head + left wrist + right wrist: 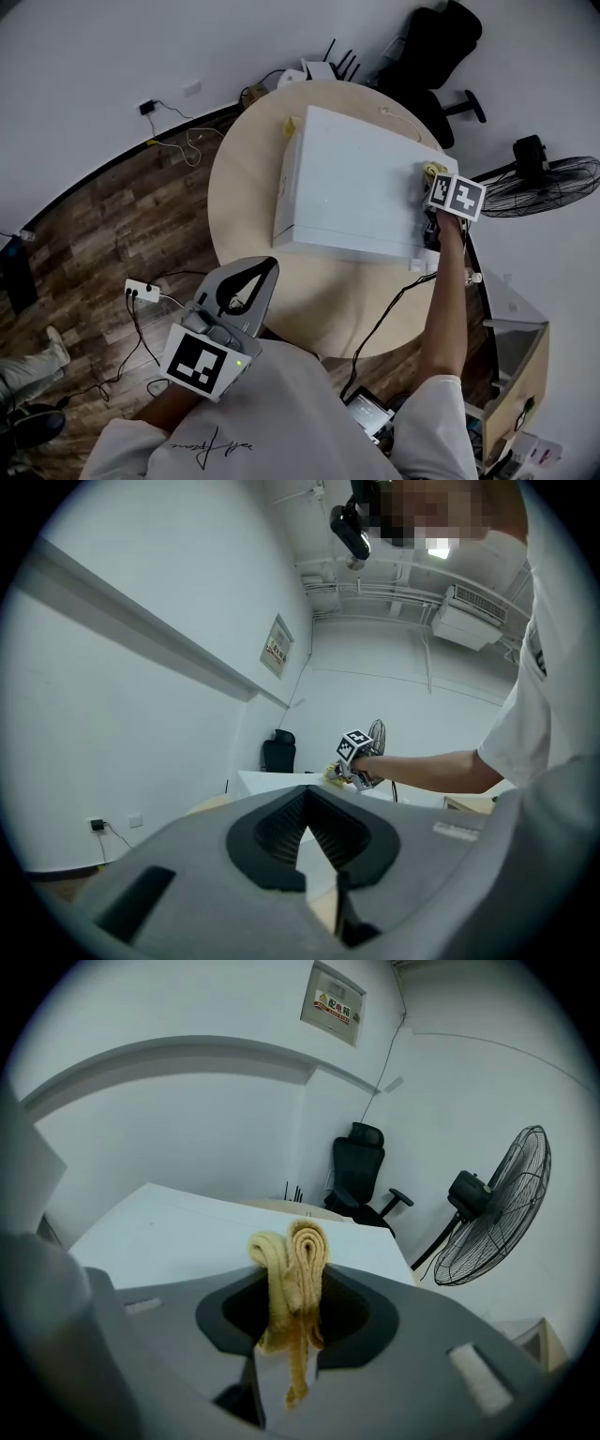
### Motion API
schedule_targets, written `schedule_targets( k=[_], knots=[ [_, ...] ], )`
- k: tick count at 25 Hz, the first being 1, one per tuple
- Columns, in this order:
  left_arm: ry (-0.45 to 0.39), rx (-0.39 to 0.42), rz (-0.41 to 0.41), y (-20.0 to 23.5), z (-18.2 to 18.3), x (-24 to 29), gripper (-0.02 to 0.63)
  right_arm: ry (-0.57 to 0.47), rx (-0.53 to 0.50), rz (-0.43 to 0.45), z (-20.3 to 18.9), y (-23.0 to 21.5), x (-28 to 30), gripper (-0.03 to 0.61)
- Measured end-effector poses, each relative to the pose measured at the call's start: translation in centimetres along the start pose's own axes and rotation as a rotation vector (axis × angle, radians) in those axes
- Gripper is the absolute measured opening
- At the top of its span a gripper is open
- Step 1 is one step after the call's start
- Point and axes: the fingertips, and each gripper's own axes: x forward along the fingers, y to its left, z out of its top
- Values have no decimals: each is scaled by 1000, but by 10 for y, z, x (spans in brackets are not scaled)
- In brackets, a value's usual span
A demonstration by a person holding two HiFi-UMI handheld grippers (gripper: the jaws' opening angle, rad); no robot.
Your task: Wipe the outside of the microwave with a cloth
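A white microwave [347, 187] stands on a round wooden table [239, 197]. My right gripper [430, 190] is at the right edge of its top, shut on a folded yellow cloth [433, 171]. In the right gripper view the cloth [292, 1265] bulges up between the jaws of the gripper [292, 1290], with the microwave's white top [178, 1232] just beyond. My left gripper [269, 266] hangs low near my body, off the table's near edge, shut with nothing in it. From the left gripper view [306, 795] the microwave [272, 782] and the right gripper [351, 771] show far ahead.
A standing fan [544, 186] is to the right of the table, and a black office chair [441, 47] stands behind it. A black cable [384, 319] runs from the microwave off the table's front. A power strip [142, 292] and wires lie on the wooden floor at left.
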Motion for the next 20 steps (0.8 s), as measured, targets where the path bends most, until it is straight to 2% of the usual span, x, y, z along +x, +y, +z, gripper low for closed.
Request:
schedule_targets(
  k=[8, 20],
  knots=[
    [-20, -9, 2, 11, 6, -25, -8, -15, -6, 37, 9, 56, -6, 124],
    [-33, 2, 14, 16, 14, -41, -8, -46, -39, 194, 33, 161, -11, 124]
  ],
)
